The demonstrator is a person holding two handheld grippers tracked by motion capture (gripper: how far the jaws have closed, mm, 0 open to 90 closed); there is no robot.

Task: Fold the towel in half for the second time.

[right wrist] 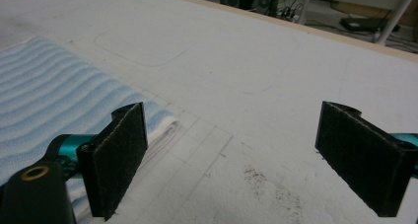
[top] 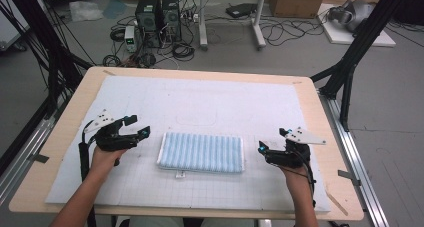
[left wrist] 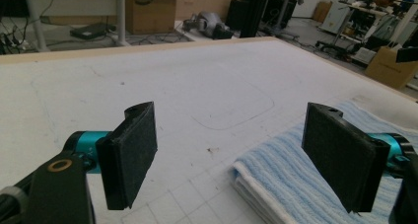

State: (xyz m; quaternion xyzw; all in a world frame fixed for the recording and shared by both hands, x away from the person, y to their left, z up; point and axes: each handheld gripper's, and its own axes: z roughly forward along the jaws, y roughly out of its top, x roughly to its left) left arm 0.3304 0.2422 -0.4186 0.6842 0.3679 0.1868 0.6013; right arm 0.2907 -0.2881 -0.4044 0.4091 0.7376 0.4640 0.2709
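High view: folded towel lying flat near the middle of the white mat, blue-and-white ribbed, rectangular, edges squared, a small tag poking out at the near edge. Left gripper just off the towel's left end, right gripper just off its right end, both clear of the cloth, jaws parted and empty. Wooden table showing as a pale border around the mat. Fold looks finished and let go; probably the release step, with both hands free to draw away or to tidy an edge if any layer sits crooked.

Left gripper view: two black padded jaws spread wide, nothing between them. Towel low at the right, stacked layers visible at its corner, soft looped pile in stripes. Mat beyond, faint grid lines and a drawn rounded outline.

Right gripper view: jaws again wide apart, empty. Towel at the left, wavy ribbing, white hem just beside the left jaw. Mat slightly fuzzy, some dark specks near the bottom.
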